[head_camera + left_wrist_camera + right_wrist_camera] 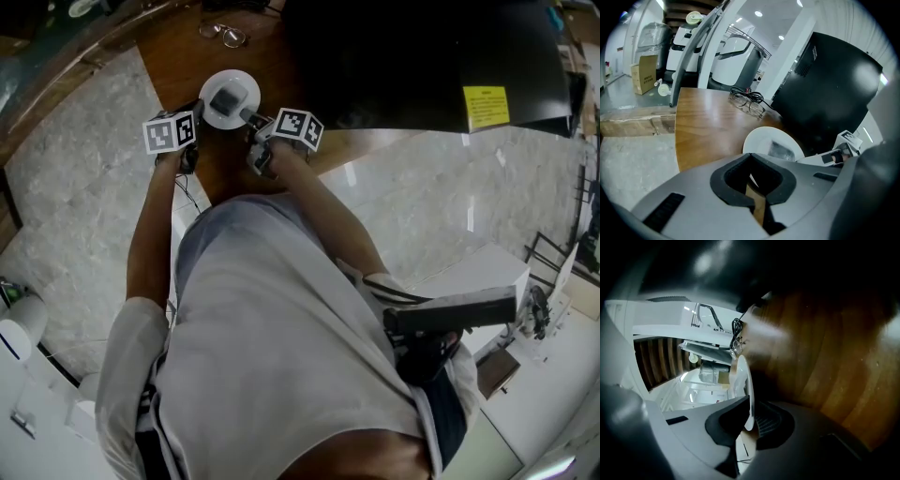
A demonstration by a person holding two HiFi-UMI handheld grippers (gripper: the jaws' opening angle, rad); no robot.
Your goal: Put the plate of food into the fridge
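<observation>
A white plate point(214, 86) with a grey wrapped piece of food point(228, 99) lies on the brown wooden table point(178, 56). My left gripper point(200, 111) is at the plate's left rim and my right gripper point(249, 118) at its right rim. In the left gripper view the plate point(761, 140) and food point(780, 151) lie just beyond my left gripper point(752, 180), whose narrow jaw gap holds a sliver of the rim. In the right gripper view the plate point(740, 380) stands edge-on, its rim pinched in my right gripper point(749, 420).
A pair of glasses point(225, 35) lies on the table beyond the plate, and the glasses point(749, 101) also show in the left gripper view. The black fridge point(422, 56) with a yellow label point(486, 106) stands right of the table. Marble floor surrounds it.
</observation>
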